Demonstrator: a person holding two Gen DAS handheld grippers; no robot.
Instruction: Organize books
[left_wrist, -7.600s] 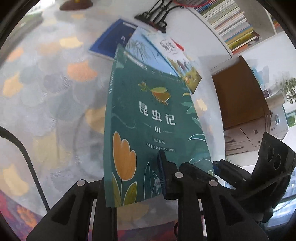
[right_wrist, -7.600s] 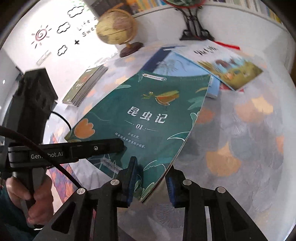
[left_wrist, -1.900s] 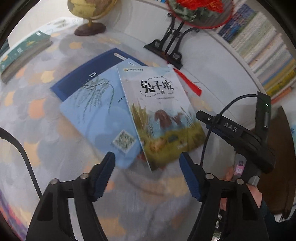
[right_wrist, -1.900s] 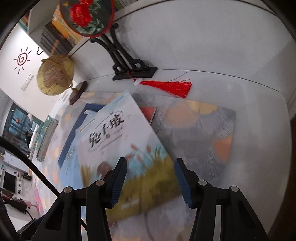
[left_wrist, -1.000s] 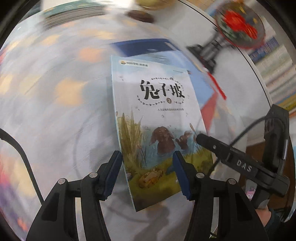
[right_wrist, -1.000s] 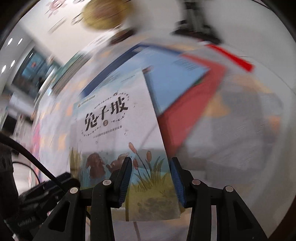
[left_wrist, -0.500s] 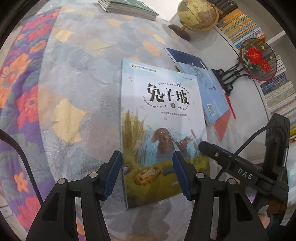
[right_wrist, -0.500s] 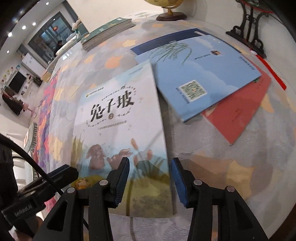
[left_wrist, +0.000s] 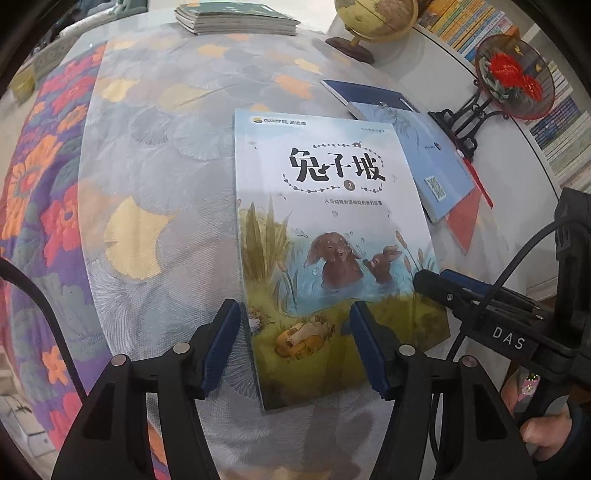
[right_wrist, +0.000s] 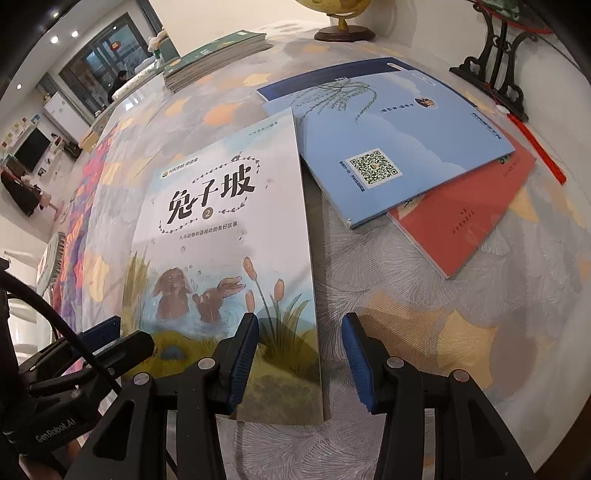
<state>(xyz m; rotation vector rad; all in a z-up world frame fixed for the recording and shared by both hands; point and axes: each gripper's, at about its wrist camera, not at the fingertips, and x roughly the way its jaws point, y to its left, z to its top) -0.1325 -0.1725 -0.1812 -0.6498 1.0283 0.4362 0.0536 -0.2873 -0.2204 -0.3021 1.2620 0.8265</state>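
We start at the left gripper (left_wrist: 295, 332): its ribbed blue pads stand apart, astride the near left corner of the rabbit book (left_wrist: 325, 229), and the jaws have just been opening, pressing on nothing. The right gripper (right_wrist: 299, 354) sits narrower, one pad over the book's lower right corner, the other over bare cloth; from here we cannot quite tell whether that pad touches the cover, but nothing is pinched between the two.

The rabbit book itself lies flat on the worktop (left_wrist: 155, 177), a thin glossy paperback, pale sky above, reeds and two brown animals in water below. Its right edge overlaps the corner of the light blue book (right_wrist: 388, 147), matte cover with a willow sprig and a square code. Under that one a navy book (right_wrist: 325, 79) peeks out at the far side and a coral-red book (right_wrist: 469, 214) fans out at the near side.

The worktop wears a woven cloth printed with grey and yellow fan-shaped leaves. Further back, a neat stack of green books (right_wrist: 218, 55) lies well apart, beside a round globe on a wooden foot (left_wrist: 373, 18), and a black scrolled stand with a red-flowered disc (left_wrist: 513, 81).
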